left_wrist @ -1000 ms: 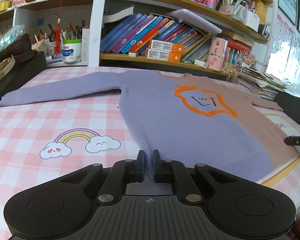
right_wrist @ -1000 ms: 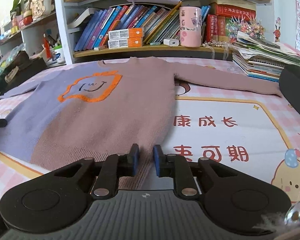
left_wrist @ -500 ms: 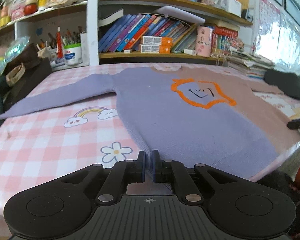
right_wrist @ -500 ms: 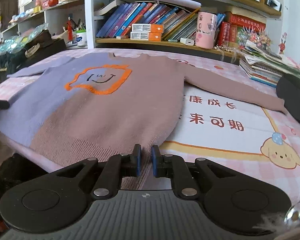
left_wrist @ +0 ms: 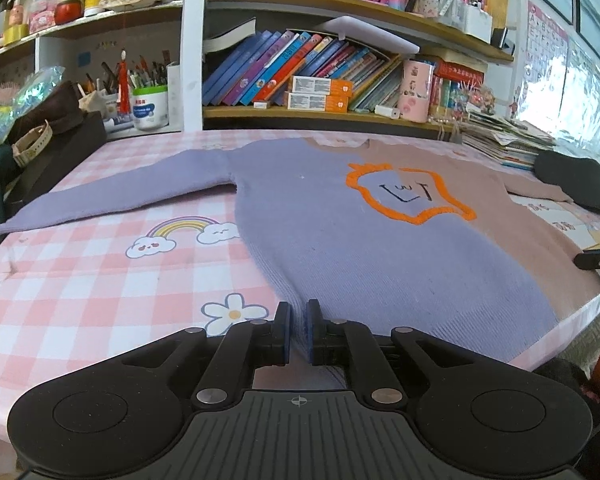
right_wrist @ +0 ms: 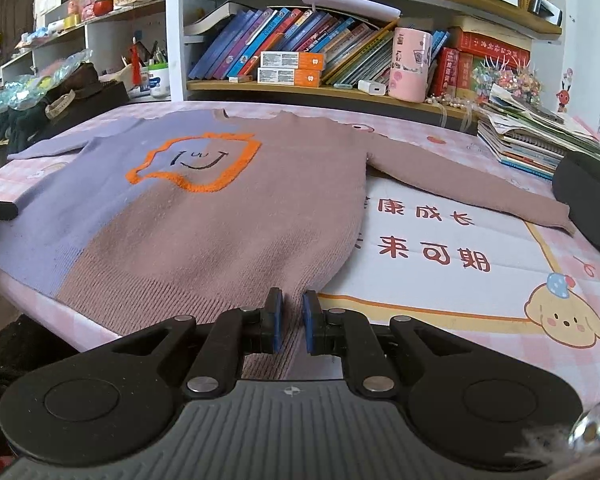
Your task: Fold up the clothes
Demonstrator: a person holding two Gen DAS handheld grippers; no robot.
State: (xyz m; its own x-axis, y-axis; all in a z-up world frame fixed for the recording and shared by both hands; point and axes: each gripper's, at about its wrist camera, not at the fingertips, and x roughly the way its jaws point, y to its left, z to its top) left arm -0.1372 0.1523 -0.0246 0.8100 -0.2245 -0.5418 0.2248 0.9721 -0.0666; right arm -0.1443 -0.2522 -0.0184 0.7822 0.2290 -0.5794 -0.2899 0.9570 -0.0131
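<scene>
A knitted sweater [left_wrist: 340, 232], purple on one half and dusty pink on the other [right_wrist: 236, 236], lies flat, front up, with an orange-outlined face, sleeves spread sideways. Its hem hangs over the table's near edge. My left gripper [left_wrist: 298, 332] is shut on the purple corner of the hem. My right gripper [right_wrist: 292, 326] is shut on the pink corner of the hem. Each gripper's tip shows at the edge of the other's view.
The table [left_wrist: 100, 280] has a pink checked cloth with cartoon prints. A bookshelf [left_wrist: 320, 112] stands behind. Dark bags [left_wrist: 40, 140] sit at the left, a stack of books [right_wrist: 540, 140] and a black object [right_wrist: 592, 200] at the right.
Both grippers have pulled back toward the near edge with the hem, dragging the sweater toward me so its hem now hangs over the table edge.
</scene>
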